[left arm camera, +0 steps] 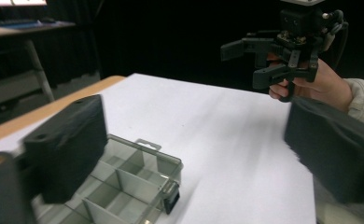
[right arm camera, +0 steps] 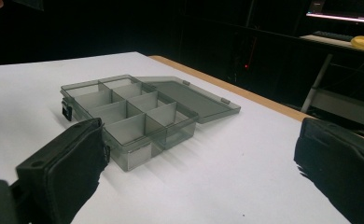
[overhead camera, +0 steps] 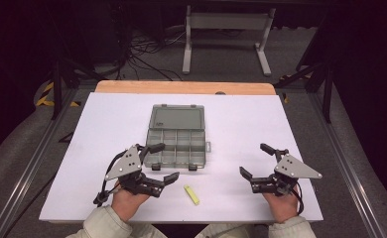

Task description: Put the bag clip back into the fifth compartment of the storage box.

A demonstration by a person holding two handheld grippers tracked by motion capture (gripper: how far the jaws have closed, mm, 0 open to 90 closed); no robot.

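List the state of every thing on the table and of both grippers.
Compartment box: open, lid laid flat behind it, compartments empty.
Yellow stick: lying flat on the table, untouched.
Left gripper: open, holding nothing, beside the box.
Right gripper: open, holding nothing.

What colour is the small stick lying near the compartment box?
Yellow-green stick; clearest in the high view.
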